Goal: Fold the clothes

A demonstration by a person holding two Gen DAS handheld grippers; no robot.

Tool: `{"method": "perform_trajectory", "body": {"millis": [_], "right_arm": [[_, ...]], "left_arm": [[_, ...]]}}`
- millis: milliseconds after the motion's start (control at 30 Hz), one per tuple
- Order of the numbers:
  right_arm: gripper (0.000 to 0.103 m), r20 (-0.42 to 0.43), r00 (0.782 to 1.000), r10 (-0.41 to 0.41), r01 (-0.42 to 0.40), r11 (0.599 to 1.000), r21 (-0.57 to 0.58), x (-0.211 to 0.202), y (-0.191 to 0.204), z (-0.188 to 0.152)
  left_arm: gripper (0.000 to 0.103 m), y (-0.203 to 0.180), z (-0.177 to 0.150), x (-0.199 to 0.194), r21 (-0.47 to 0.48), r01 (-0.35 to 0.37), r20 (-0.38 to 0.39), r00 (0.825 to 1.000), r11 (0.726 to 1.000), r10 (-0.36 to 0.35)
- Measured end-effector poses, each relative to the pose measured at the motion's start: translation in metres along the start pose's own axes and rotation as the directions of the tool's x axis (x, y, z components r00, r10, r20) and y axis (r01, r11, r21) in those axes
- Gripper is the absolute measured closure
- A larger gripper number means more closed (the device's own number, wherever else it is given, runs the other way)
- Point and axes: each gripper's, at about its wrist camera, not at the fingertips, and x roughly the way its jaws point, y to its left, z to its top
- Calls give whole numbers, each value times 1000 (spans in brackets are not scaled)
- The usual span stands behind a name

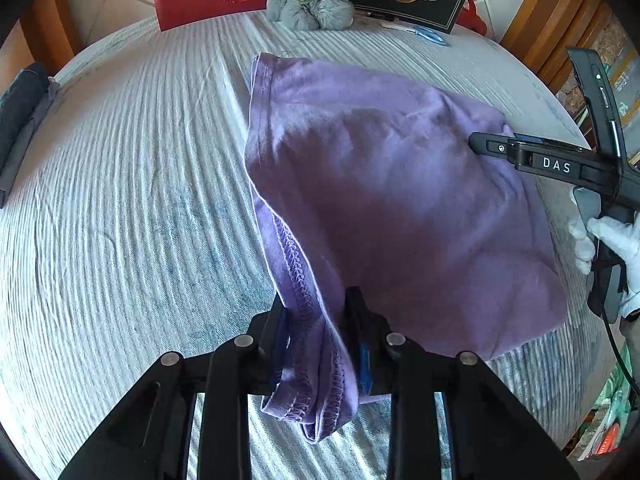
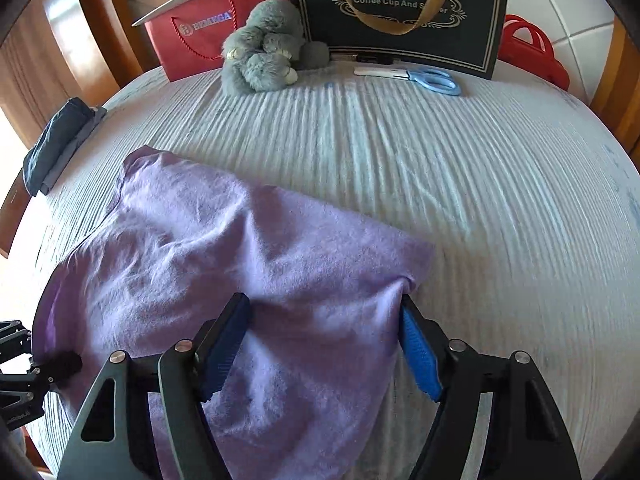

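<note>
A purple garment (image 1: pixel 400 208) lies partly folded on the striped grey-white cloth (image 1: pixel 120 200). My left gripper (image 1: pixel 316 312) is shut on the garment's stitched hem at its near corner and holds that edge raised. In the right wrist view the garment (image 2: pixel 224 256) spreads across the lower left. My right gripper (image 2: pixel 324 344) is open, its blue pads wide apart over the garment's right corner. The right gripper also shows in the left wrist view (image 1: pixel 480 144), over the garment's right side. The left gripper shows at the right wrist view's left edge (image 2: pixel 60 364).
At the far edge stand a red bag (image 2: pixel 200 28), a grey plush toy (image 2: pixel 264 52), a dark gift bag (image 2: pixel 400 12) and blue scissors (image 2: pixel 432 78). A dark folded garment (image 2: pixel 56 140) lies at the left edge. Wooden chairs surround the table.
</note>
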Motion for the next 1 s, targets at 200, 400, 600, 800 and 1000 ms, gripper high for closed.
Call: {"method": "perform_trajectory", "body": {"millis": [200, 400, 600, 800, 1000], "right_arm": [[40, -6, 1000, -3, 3, 999, -42, 1, 0, 2], [29, -34, 999, -36, 34, 996, -77, 7, 8, 6], [59, -100, 993, -60, 51, 995, -89, 4, 9, 13], [71, -50, 998, -47, 42, 995, -91, -4, 6, 2], [58, -53, 997, 51, -54, 996, -65, -1, -7, 5]], "left_arm": [[82, -6, 3, 3, -7, 26, 3, 1000, 1000, -26], [84, -11, 7, 5, 1, 27, 19, 999, 1000, -27], [85, -14, 7, 5, -7, 35, 28, 999, 999, -35], [89, -27, 7, 5, 10, 29, 26, 999, 1000, -29], [89, -33, 13, 11, 1, 38, 27, 999, 999, -38]]}}
